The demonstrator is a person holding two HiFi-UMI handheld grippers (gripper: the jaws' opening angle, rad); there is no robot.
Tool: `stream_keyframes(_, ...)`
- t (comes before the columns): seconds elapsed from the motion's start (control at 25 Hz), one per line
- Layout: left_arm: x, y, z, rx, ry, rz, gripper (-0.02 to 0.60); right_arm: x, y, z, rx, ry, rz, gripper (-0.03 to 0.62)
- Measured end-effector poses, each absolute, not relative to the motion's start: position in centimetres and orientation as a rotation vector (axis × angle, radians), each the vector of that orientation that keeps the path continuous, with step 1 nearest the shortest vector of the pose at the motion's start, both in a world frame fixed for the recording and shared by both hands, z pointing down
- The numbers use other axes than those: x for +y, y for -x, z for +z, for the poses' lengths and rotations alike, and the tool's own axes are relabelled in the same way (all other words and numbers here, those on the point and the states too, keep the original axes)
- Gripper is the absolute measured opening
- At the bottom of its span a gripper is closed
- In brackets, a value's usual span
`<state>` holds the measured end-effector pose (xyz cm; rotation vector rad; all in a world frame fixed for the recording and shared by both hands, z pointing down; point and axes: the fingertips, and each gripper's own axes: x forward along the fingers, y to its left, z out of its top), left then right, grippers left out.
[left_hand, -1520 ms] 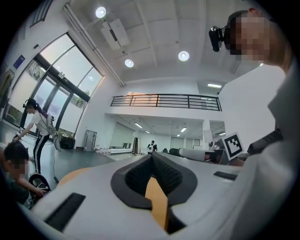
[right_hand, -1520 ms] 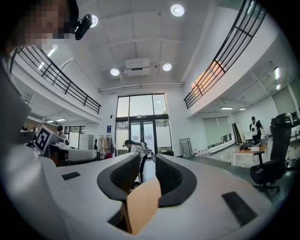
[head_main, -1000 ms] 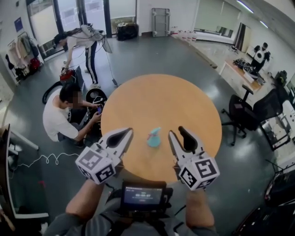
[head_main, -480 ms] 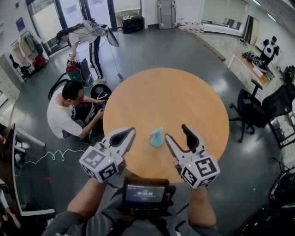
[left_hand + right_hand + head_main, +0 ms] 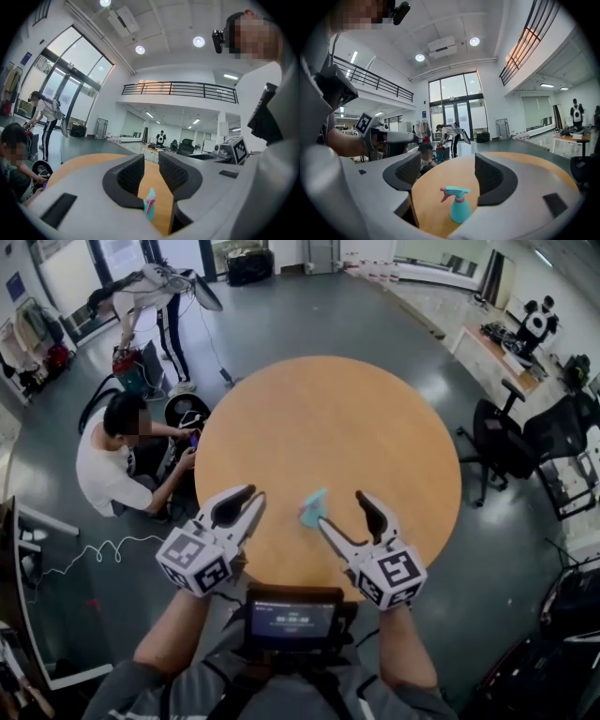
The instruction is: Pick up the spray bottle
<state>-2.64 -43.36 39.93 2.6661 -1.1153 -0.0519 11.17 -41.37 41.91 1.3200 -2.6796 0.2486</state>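
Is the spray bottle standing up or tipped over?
Upright: the spray bottle stands on its base on the table, trigger head on top.

One spray bottle [image 5: 313,507] on one round surface [image 5: 328,418]. Two tools: left hand-held gripper [image 5: 246,499] and right hand-held gripper [image 5: 342,510]. Three people: crouching person [image 5: 108,460] and bending person [image 5: 141,294] upper left, standing person [image 5: 536,322] upper right. Possibly two office chairs [image 5: 497,442] at right.

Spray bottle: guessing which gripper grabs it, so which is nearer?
Right. The right gripper, jaws just opening, empty, has the spray bottle just beyond its inner jaw. The left gripper, jaws also opening, empty, is farther off on the bottle's left.
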Motion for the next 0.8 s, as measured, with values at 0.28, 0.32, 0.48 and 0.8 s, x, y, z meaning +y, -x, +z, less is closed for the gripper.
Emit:
stream_keyframes(0.28, -44.8, 4.0, 44.8, -1.055, -2.599, 0.002, 0.144, -42.9, -9.4, 47.9, -2.615, -1.255, 0.333, 0.371)
stream_keyframes(0.32, -45.0, 4.3, 45.6, -1.041, -2.586, 0.001, 0.149, -42.9, -9.0, 48.7, -2.596, -1.237, 0.344, 0.396)
stream_keyframes(0.48, -45.8, 5.4, 48.6, -1.009, -2.539, 0.008, 0.18, -43.2, -8.0, 52.4, -2.511, -1.184, 0.372, 0.441)
stream_keyframes(0.8, -48.1, 4.5, 54.8, -1.022, -2.482, 0.18, 0.219, -44.3, -9.1, 58.7, -2.429, -1.169, 0.509, 0.482)
